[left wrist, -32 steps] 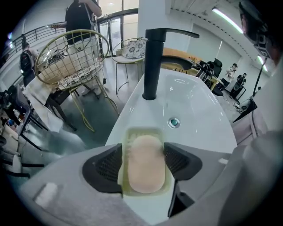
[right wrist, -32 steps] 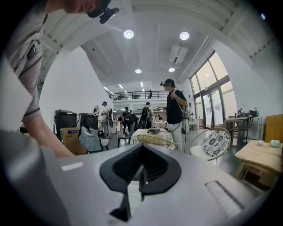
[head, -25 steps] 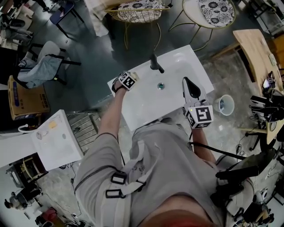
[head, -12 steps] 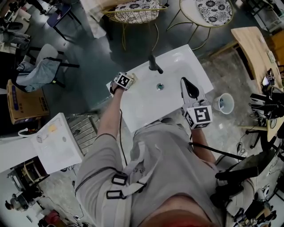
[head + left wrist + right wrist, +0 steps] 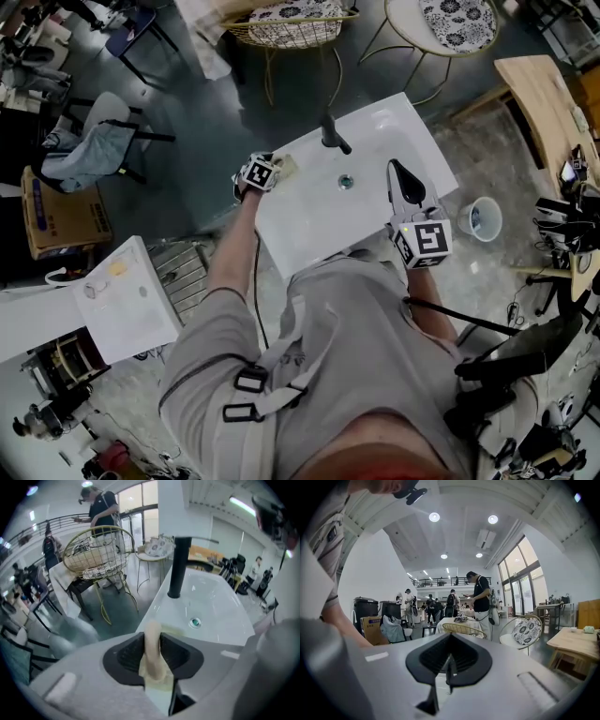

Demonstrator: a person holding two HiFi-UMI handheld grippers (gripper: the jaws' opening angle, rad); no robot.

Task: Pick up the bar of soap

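Observation:
The pale cream bar of soap (image 5: 151,639) stands on edge between the dark pads of my left gripper (image 5: 154,656), which is shut on it; the jaws have just been closing with the soap between them. In the head view the left gripper (image 5: 272,169) hangs over the back left corner of the white sink (image 5: 309,234), with the soap (image 5: 287,164) showing at its tip. The black faucet (image 5: 180,566) rises just beyond, and the drain (image 5: 195,622) lies to the right. My right gripper (image 5: 397,171) hovers over the sink's right side, jaws shut and empty.
A wire chair (image 5: 291,23) and a cushioned chair (image 5: 455,23) stand behind the sink. A white bucket (image 5: 480,220) sits on the floor at the right, near a wooden table (image 5: 539,103). Another white basin (image 5: 117,300) lies at the left.
The left gripper has closed on the soap and risen slightly from the sink's back left corner, rolling a little. The right gripper has kept still.

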